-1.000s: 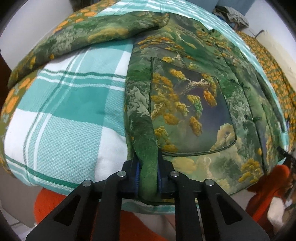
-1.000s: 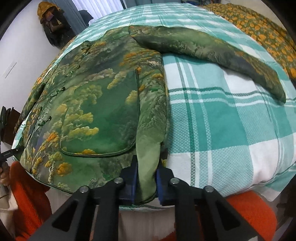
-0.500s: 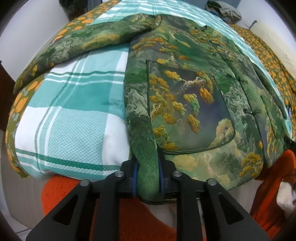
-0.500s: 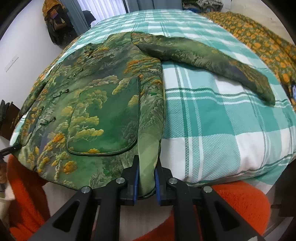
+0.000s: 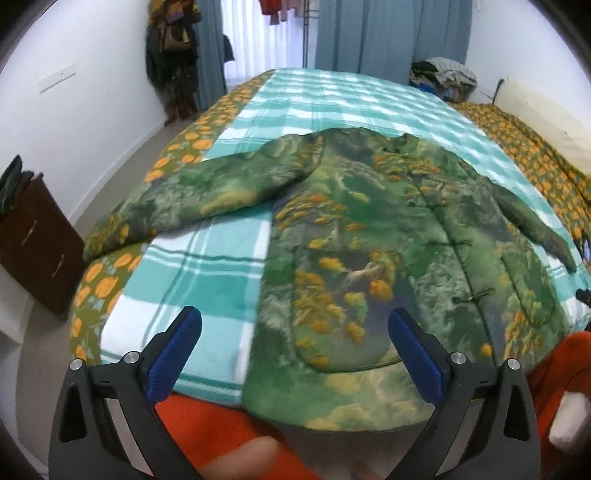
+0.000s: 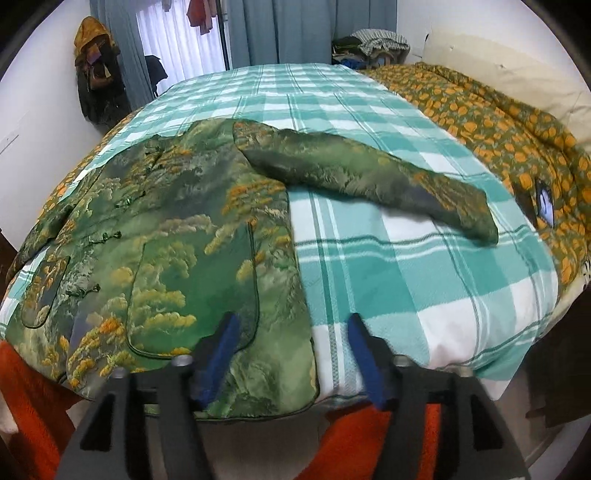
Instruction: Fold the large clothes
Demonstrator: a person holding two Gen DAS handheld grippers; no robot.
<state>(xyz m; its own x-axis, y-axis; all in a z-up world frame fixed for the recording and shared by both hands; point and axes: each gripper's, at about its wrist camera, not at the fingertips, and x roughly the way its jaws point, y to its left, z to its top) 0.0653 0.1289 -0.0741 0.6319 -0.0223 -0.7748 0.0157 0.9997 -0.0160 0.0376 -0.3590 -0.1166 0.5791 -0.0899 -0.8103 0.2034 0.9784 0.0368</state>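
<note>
Lying spread face-up on the teal-and-white checked blanket (image 5: pixel 221 280) of a bed, the green jacket (image 5: pixel 354 236) printed with orange-leaved trees has its hem at the near edge and its collar toward the far curtains (image 5: pixel 388 33); one sleeve (image 5: pixel 199 195) angles out to the left in the left wrist view, reaching the orange-flowered quilt (image 5: pixel 107 284) at the bed's side, while the other sleeve (image 6: pixel 369 173) stretches across the checks in the right wrist view; the left gripper (image 5: pixel 293 330) hovers above the hem corner with its blue-padded jaws having just sprung wide apart, nothing between them but the view down onto cloth; the right gripper (image 6: pixel 290 345) hangs over the opposite hem corner, its jaws likewise just opened to a fair gap and clear of the fabric; a patch pocket (image 6: pixel 192 295) sits just beyond its left finger; orange clothing (image 5: pixel 221 432) of the person shows below both tools; a dark wooden cabinet (image 5: pixel 37 247) stands by the wall.
</note>
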